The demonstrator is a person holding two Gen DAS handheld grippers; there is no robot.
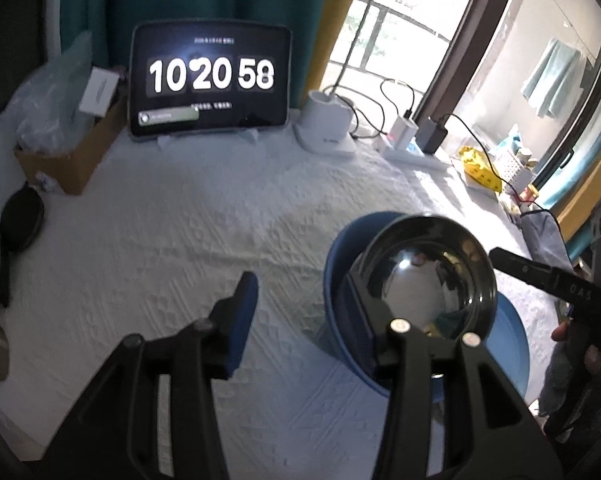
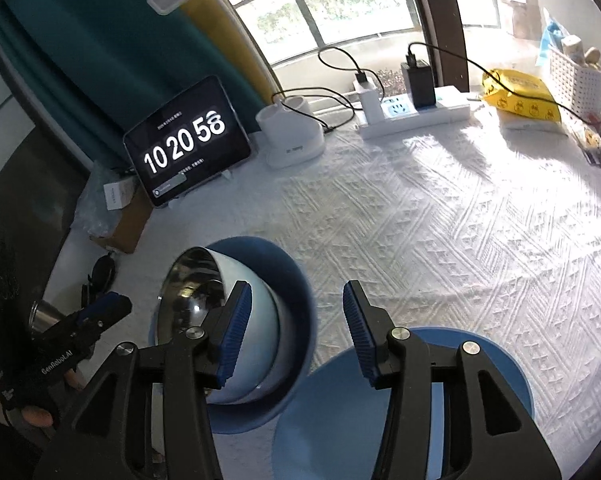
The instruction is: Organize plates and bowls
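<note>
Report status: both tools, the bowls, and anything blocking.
Left tool open, nothing gripped. Right tool open, empty. Steel bowl sits tilted inside blue bowl; blue plate beside them. Nothing in the way.

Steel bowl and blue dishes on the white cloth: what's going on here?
A person is sorting dishes with a hand-held gripper in each hand. The steel bowl sits tilted inside the blue bowl, with a blue plate beside them. The left hand-held gripper is open, one finger down inside the blue bowl next to the steel one. The right hand-held gripper is open and empty above the plate.
</note>
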